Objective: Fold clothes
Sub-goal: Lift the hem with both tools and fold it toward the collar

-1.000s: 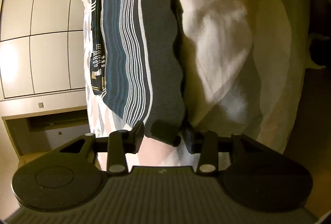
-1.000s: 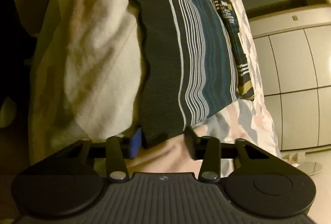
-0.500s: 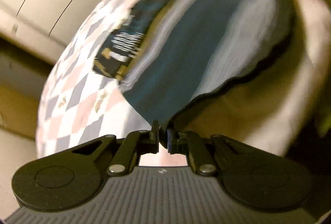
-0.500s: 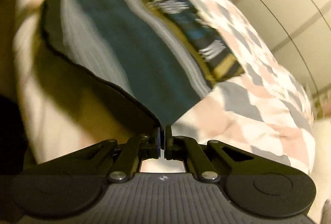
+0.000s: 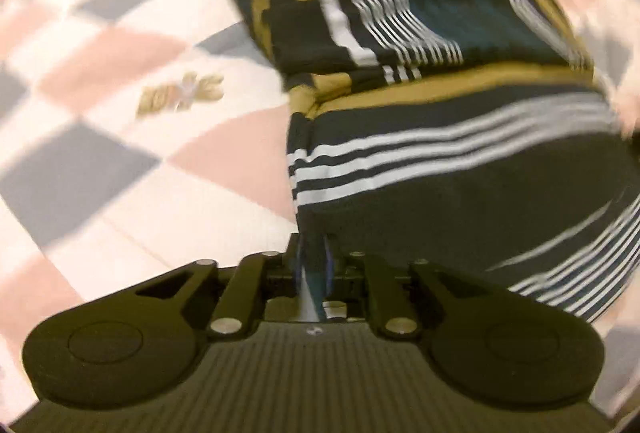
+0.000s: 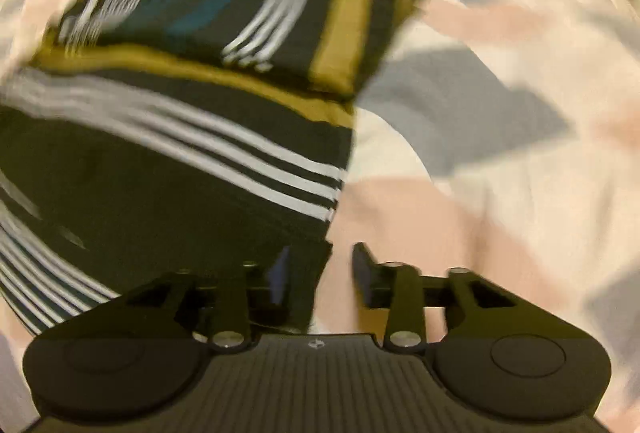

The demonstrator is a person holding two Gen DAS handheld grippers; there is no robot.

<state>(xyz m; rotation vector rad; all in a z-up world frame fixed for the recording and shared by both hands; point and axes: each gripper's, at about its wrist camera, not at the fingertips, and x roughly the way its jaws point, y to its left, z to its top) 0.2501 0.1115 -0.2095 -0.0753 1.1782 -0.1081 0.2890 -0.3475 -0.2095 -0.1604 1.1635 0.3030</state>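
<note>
Left gripper (image 5: 311,265) clenched on striped garment (image 5: 460,169) edge; right gripper (image 6: 320,269) released, near garment corner, over checkered bedspread (image 6: 500,161).

Bare checkered bedsheet (image 5: 120,193) left of the striped garment (image 5: 460,193), right likewise.

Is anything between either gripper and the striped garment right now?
Nothing visible. The left gripper is already shut on the striped garment at its near corner. The right gripper is open, the garment's near edge between its fingers on the checked bedcover.
</note>
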